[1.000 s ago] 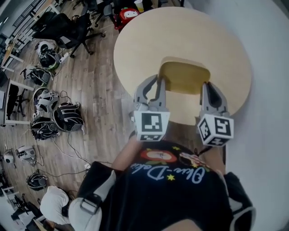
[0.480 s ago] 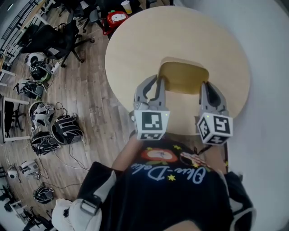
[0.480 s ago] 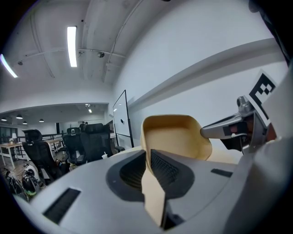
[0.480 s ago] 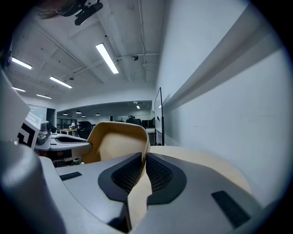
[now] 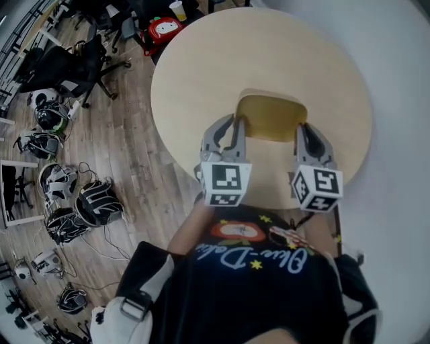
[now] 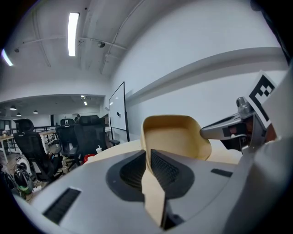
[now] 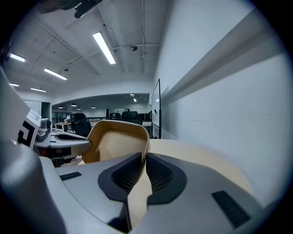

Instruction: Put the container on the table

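Observation:
A tan, open, empty container (image 5: 272,115) hangs over the near part of the round wooden table (image 5: 201,67). My left gripper (image 5: 236,129) is shut on its left rim, my right gripper (image 5: 306,132) on its right rim. In the left gripper view the rim runs between the closed pads of the left gripper (image 6: 147,157), the container (image 6: 174,137) stands behind them, and the right gripper (image 6: 229,130) reaches in from the right. In the right gripper view the right gripper (image 7: 143,162) pinches the container (image 7: 116,139) wall. Whether the container's base touches the tabletop is hidden.
A white wall (image 5: 403,101) lies close on the right of the table. Black office chairs (image 5: 67,60), several helmets and cables (image 5: 94,195) sit on the wooden floor at left. A red object (image 5: 161,27) and a cup (image 5: 178,10) lie beyond the table's far edge.
Both grippers keep their hold on the container, almost unmoved. The head view has shifted, so the floor items slid down and left and more of the tabletop shows.

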Motion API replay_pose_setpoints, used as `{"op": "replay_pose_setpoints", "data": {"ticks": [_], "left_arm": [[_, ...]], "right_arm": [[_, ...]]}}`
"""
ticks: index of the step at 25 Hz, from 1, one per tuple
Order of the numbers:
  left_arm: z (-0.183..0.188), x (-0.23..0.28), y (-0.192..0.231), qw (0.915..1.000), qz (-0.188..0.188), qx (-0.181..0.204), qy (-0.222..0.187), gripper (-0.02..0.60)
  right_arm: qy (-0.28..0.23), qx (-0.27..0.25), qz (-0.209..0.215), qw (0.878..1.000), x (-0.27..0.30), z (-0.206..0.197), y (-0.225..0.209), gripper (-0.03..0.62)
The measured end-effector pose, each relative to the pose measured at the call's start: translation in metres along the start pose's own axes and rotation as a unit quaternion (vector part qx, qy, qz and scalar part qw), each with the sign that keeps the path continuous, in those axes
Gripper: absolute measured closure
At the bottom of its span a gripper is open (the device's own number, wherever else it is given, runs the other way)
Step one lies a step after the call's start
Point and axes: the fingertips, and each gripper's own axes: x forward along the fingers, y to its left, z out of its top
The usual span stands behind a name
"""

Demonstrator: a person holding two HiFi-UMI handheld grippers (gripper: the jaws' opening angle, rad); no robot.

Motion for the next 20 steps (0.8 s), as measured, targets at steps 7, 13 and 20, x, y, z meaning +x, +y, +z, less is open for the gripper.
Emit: {"op": "replay_pose_setpoints", "data": {"ticks": [7,13,20], "left_arm": [[-0.027,0.026,0.011,0.9989,-0.029,-0.022,0.029,0.552],[-0.055,0.046,0.011,0.9962,-0.049,-0.029,0.066,0.552],[-0.089,0.069,0.001,0.9891,-0.064,-0.049,0.124,0.551]], "right_arm": [[0.033,0.008,-0.010,0.999,0.028,-0.019,0.002,0.563],[0.082,0.030,-0.019,0.996,0.047,-0.049,-0.002,0.563],[0.139,0.036,-0.013,0.990,0.064,-0.075,-0.013,0.563]]}}
